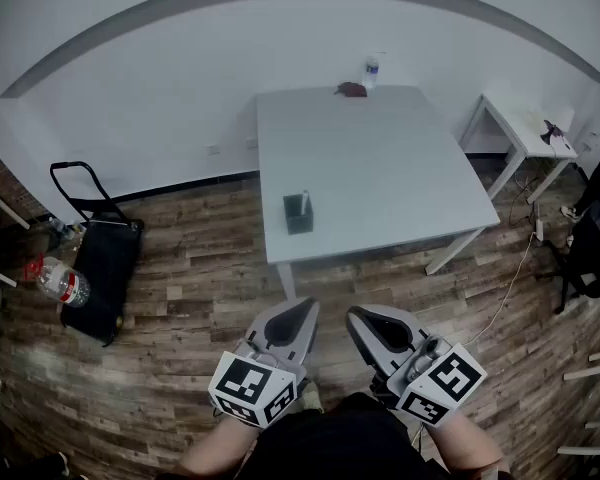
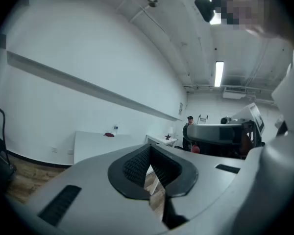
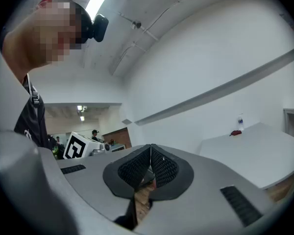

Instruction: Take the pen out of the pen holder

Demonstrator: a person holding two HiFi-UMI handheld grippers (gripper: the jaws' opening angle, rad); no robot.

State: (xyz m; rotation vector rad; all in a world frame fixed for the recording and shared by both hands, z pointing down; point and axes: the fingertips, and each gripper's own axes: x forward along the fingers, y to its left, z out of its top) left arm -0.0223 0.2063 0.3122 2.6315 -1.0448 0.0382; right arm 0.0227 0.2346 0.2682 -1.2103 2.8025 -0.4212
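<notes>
A dark square pen holder (image 1: pixel 298 214) stands near the front left edge of the white table (image 1: pixel 380 168), with a pale pen (image 1: pixel 304 201) upright in it. Both grippers hang low in front of the person, well short of the table over the wood floor. My left gripper (image 1: pixel 305 309) has its jaws closed tip to tip with nothing between them, as the left gripper view (image 2: pixel 149 150) shows. My right gripper (image 1: pixel 356 317) is likewise shut and empty, seen in the right gripper view (image 3: pixel 150 148).
A water bottle (image 1: pixel 373 71) and a small red object (image 1: pixel 351 89) sit at the table's far edge. A smaller white side table (image 1: pixel 525 138) stands to the right. A black trolley bag (image 1: pixel 102 263) and a plastic bottle (image 1: pixel 62 282) lie at left on the floor.
</notes>
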